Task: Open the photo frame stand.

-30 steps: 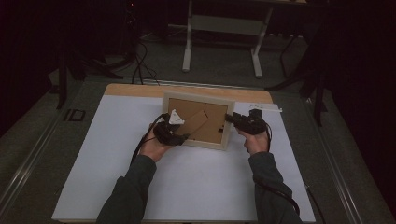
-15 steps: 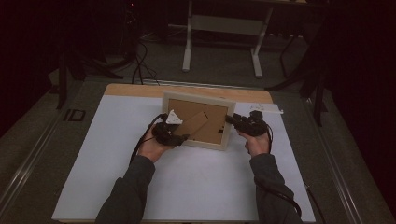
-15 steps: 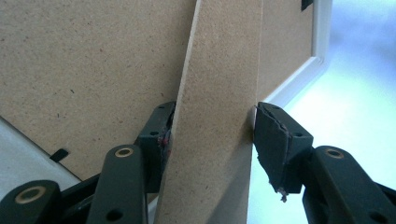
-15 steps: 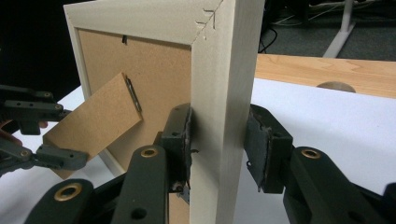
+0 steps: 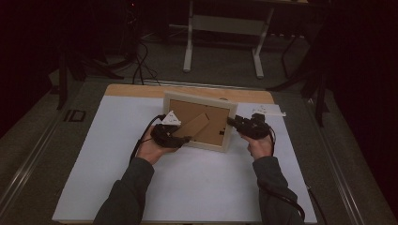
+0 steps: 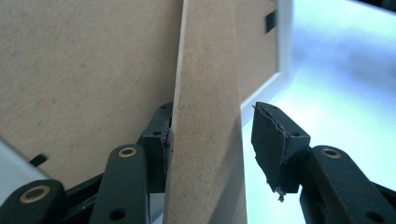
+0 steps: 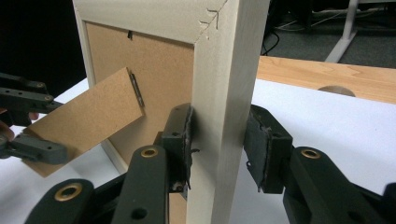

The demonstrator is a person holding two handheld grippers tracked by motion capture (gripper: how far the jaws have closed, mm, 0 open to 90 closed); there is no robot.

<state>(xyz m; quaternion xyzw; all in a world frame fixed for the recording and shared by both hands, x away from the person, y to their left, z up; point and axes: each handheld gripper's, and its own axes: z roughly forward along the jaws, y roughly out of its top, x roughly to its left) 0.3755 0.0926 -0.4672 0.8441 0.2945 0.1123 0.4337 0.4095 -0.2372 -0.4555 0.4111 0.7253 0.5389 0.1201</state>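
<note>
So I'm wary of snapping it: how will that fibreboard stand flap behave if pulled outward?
The stand flap looks thin yet stiff, so it should swing on its small hinge rather than bend. Pulled hard, that hinge would probably fail first.

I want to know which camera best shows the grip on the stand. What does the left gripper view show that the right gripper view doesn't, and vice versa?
Left gripper view: up close, the left hand-held gripper straddles the stand leg; one pad touches it and the other stands clear, so it is not clamped.
Right gripper view: the right hand-held gripper is clamped on the cream rail of the picture frame, with the wooden table edge behind.
Both: the stand leg, the frame's brown backing and the white sheet.
</note>
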